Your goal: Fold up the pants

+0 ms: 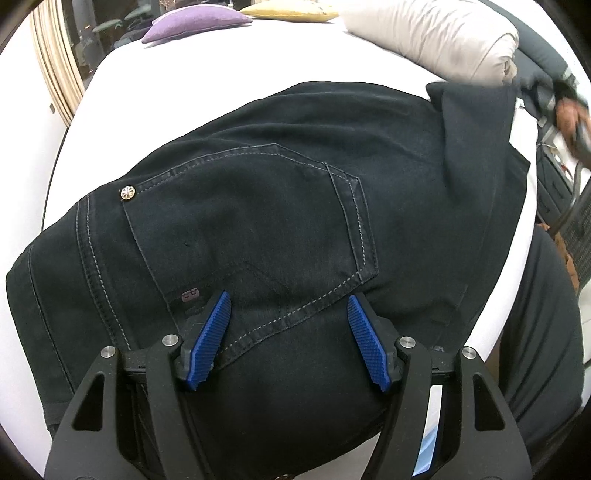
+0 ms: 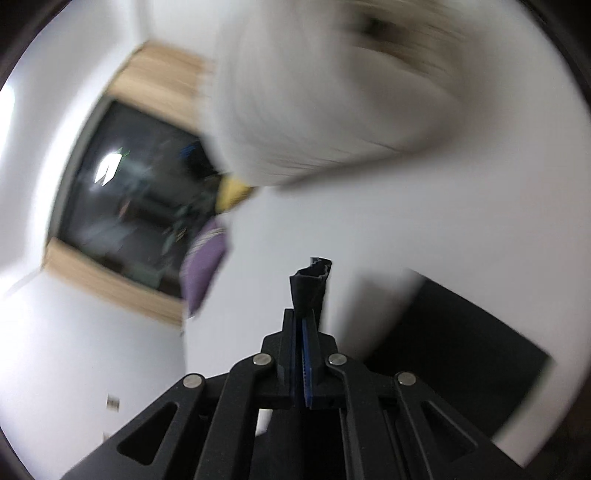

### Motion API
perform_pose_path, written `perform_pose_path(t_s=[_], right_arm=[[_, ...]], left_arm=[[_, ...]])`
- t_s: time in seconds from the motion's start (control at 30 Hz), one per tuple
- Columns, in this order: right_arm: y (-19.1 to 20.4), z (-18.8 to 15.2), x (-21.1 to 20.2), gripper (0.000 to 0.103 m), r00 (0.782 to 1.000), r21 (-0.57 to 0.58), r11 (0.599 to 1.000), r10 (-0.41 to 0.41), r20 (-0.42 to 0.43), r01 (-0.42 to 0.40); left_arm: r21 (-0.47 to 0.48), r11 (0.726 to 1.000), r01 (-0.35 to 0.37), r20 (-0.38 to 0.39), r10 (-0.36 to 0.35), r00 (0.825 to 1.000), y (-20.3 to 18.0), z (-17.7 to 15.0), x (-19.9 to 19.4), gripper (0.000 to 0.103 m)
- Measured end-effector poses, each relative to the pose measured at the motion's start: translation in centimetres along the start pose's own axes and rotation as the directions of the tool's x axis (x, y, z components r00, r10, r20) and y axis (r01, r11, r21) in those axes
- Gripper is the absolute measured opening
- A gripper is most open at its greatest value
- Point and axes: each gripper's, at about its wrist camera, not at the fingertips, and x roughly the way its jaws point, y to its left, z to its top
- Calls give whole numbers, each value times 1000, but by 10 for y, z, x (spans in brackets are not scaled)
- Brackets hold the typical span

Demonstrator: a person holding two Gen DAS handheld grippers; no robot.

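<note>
Hovering spread left tongs [image 1: 289, 341] over pants [image 1: 258, 206], right tongs [image 2: 306, 325] pinching fabric.

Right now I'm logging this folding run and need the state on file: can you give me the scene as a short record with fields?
garment: dark navy denim pants, back pocket up, spread on the white bed surface
left tool: open, blue pads either side of the seat, not gripping
right tool: shut on a bunched edge of the dark fabric
fold stage: one end lifted, not yet laid over
background: purple cushion, yellow cushion, beige pillow
image quality: right view motion-blurred
</note>
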Motion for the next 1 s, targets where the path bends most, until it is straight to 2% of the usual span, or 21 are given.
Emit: perform_pose_path(t_s=[0.13, 0.2, 0.27, 0.37, 0.73, 0.83, 0.87, 0.9, 0.93, 0.97, 1.0], right_arm=[[-87, -24, -11, 4, 994, 156, 982, -110, -6, 110], [-108, -28, -16, 4, 990, 192, 972, -139, 5, 135], [-118, -31, -20, 3, 992, 203, 972, -127, 17, 121], [-110, -28, -18, 3, 985, 157, 974, -170, 30, 164], [-104, -33, -16, 2, 969, 134, 963, -241, 43, 234], [-97, -33, -21, 2, 953, 109, 951, -297, 59, 290], [-96, -34, -25, 6, 945, 109, 944, -320, 63, 312], [-93, -34, -32, 12, 926, 109, 926, -370, 76, 361], [-89, -35, -40, 21, 913, 100, 916, -398, 94, 389], [-81, -36, -48, 23, 918, 76, 924, -382, 112, 375], [-70, -41, -54, 23, 933, 35, 939, -343, 107, 341]], left_arm=[[12, 1000, -5, -10, 5, 1000, -5, 3, 1, 65], [17, 1000, -6, -17, 6, 1000, -3, 4, 1, 65], [23, 1000, -7, -25, 7, 1000, -3, 5, 1, 65], [38, 999, -13, -41, 14, 999, -6, 10, 2, 65], [66, 998, -6, -61, 10, 998, -13, 4, -1, 65], [55, 999, -1, -47, 3, 999, -11, 2, -3, 65], [50, 999, 1, -41, 1, 999, -9, 0, -5, 65], [45, 999, 3, -35, -1, 999, -7, -1, -6, 65], [39, 999, 5, -27, -4, 1000, -6, -3, -7, 65], [36, 999, 7, -20, -6, 1000, -6, -5, -9, 65], [34, 999, 7, -11, -7, 1000, -6, -8, -10, 65]])
